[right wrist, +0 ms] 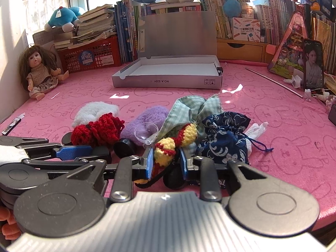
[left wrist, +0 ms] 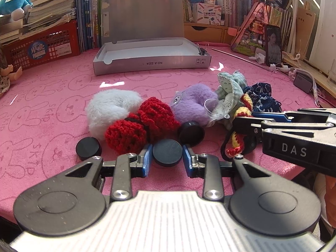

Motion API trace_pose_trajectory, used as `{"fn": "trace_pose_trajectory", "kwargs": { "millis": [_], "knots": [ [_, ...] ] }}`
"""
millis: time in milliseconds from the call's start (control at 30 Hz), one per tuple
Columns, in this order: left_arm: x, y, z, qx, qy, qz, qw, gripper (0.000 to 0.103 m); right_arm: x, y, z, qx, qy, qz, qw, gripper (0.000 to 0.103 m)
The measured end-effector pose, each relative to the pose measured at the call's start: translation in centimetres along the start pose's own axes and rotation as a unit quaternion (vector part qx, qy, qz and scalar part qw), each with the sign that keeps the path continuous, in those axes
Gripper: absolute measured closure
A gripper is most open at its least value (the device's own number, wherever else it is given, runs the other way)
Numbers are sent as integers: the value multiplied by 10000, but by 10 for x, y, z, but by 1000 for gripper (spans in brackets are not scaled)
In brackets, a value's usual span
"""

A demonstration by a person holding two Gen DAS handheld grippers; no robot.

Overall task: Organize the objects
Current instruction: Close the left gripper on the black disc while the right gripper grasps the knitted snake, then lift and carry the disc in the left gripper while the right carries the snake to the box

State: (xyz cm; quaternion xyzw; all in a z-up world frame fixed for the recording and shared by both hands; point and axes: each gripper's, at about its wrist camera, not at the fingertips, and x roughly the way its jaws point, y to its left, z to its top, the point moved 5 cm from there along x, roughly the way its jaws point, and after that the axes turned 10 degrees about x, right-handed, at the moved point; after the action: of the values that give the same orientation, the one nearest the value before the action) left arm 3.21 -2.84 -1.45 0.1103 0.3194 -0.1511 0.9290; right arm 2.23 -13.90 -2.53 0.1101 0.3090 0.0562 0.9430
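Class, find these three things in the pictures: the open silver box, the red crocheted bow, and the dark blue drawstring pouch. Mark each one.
open silver box (left wrist: pixel 151 64): left wrist view, on its front wall.
red crocheted bow (left wrist: pixel 126 134): left wrist view, on its near lobe.
dark blue drawstring pouch (right wrist: pixel 224 142): right wrist view, on its patterned body.

Doll (right wrist: pixel 40 71) beside red basket (right wrist: pixel 92 55); books (right wrist: pixel 231 16), phone (right wrist: pixel 313 63) behind.

Black disc (left wrist: pixel 167 152) flat, yellow-red crochet piece (right wrist: pixel 166 150) upright
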Motion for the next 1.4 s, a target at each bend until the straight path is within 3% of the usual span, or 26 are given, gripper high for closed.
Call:
{"fn": "trace_pose_trajectory", "kwargs": {
  "millis": [467,733,1200,1400],
  "knots": [
    [0,-1,-1,-2,16,2,10000,66,-5,-11,6,342,-114,176,9992,72],
    [1,0,1,-32,19,-8,10000,66,-4,-18,10,427,-178,66,9989,72],
    [-8,5,13,-68,-195,4,9998,66,-11,-16,21,305,-435,33,9986,72],
    [-10,11,26,-80,-337,-1,9994,66,-11,-27,35,678,-414,275,9965,72]
  ]
}}
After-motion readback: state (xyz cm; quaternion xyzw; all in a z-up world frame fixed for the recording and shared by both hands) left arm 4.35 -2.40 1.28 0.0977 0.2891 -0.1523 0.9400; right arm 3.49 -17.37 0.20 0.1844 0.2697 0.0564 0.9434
